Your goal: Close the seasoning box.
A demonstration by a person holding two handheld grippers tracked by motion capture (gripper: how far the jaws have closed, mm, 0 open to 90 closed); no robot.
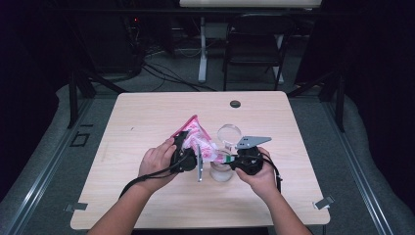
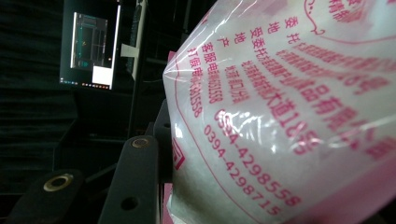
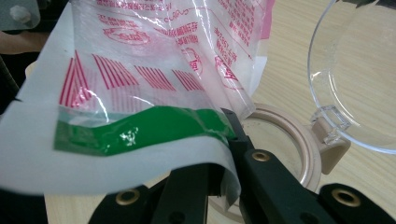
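A clear plastic bag printed with pink text and holding white powder hangs tilted over a small glass jar near the table's middle. The jar's clear hinged lid stands open behind it. My left gripper is shut on the bag's upper body; in the left gripper view the bag presses against one black finger and hides the other. My right gripper is shut on the bag's lower edge. In the right gripper view that edge, with a green strip, sits just above the jar's rim, beside the lid.
The light wooden table has a dark round cable hole at its far edge. A black folding chair and a table leg stand beyond it. A lit screen shows in the dark background.
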